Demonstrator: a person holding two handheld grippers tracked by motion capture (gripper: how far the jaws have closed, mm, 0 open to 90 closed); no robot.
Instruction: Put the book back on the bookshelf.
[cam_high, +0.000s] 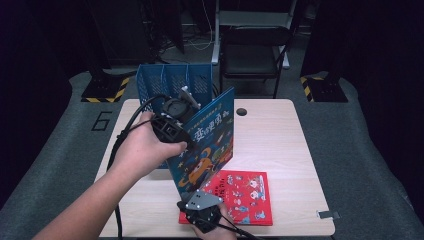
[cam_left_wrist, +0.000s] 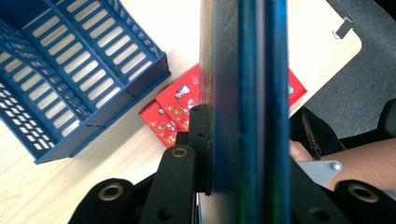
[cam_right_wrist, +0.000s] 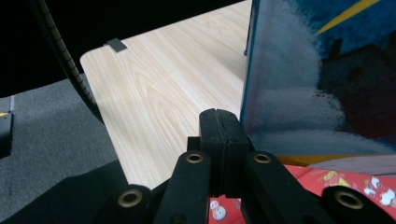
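Clearly the left tool (cam_high: 186, 131) clamps the blue book (cam_high: 207, 145) at its edge; stiff, light, slippery; right tool (cam_right_wrist: 223, 140) closed, empty.

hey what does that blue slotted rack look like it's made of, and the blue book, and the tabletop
Blue rack: looks like moulded plastic, matte, with even slots and thin ribs. Blue book: printed card or paper, a fairly glossy illustrated cover; in the left gripper view its edge shows stacked layers, so probably a thick board cover. Table: pale wood-grain surface, likely laminate rather than solid wood, smooth with rounded corners.
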